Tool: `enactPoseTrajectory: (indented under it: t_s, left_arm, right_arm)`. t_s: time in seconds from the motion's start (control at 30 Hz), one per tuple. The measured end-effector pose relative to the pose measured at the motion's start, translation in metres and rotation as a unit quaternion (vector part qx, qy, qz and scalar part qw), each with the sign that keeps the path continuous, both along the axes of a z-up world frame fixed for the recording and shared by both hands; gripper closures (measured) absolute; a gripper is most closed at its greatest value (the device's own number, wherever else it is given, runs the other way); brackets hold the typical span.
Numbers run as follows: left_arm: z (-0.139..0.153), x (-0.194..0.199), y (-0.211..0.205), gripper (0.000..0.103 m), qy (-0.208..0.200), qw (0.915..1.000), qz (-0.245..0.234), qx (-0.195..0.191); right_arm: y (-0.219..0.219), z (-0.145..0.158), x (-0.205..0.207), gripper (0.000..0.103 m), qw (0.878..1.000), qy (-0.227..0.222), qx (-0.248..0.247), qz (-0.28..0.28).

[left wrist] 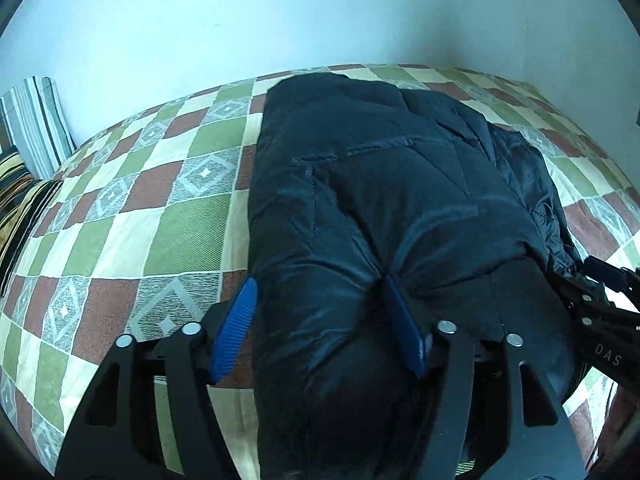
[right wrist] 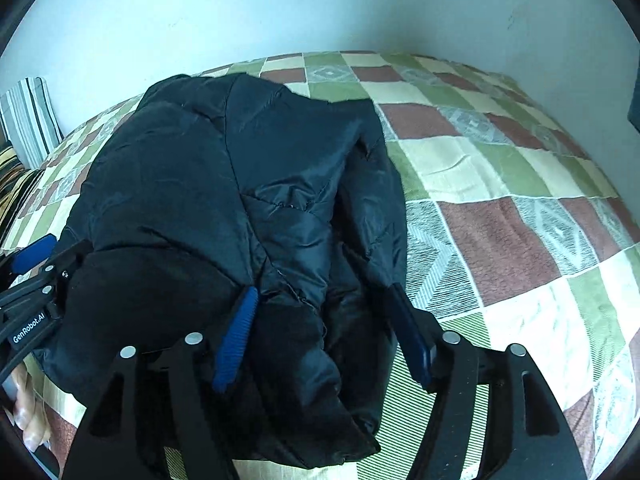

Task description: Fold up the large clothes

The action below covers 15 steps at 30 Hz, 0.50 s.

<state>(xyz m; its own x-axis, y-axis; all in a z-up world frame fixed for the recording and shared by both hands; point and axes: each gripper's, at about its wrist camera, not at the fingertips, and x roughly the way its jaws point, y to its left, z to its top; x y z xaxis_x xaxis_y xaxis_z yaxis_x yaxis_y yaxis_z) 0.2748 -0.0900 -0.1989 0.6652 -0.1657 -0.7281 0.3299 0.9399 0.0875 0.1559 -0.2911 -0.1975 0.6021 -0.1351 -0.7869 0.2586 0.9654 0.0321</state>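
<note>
Between both pairs of tongs, a dark padded jacket (left wrist: 384, 200) lies folded on the checked bedspread (left wrist: 120, 220). Left tongs (left wrist: 320, 328) stand wide, straddling its near-left edge. Right tongs (right wrist: 326, 332) stand wide over the near-right edge, blue pads (right wrist: 236, 340) flanking loose fabric. Beyond the left tongs, striped pillows (left wrist: 34, 124) lean against the wall.

One jacket (left wrist: 400, 200); two grippers; one bedspread (left wrist: 140, 220)

Dim, bluish light; both fisheye views bend strongly at dark corners, slightly soft throughout.
</note>
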Motion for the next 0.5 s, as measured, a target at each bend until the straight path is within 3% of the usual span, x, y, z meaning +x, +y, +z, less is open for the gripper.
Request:
enactPoseTrajectory:
  t_s: [0.13,0.5]
  left_arm:
    - [0.003,0.002,0.002,0.030,0.005,1.0000,0.002,0.001]
    - [0.016,-0.005,0.007,0.027,-0.001,1.0000,0.005,-0.004]
  right_arm:
    - [-0.003,0.005,-0.001,0.034,1.000,-0.002,0.005,-0.008]
    - [-0.006,0.029,-0.013,0.034,0.999,-0.027,0.000,-0.019]
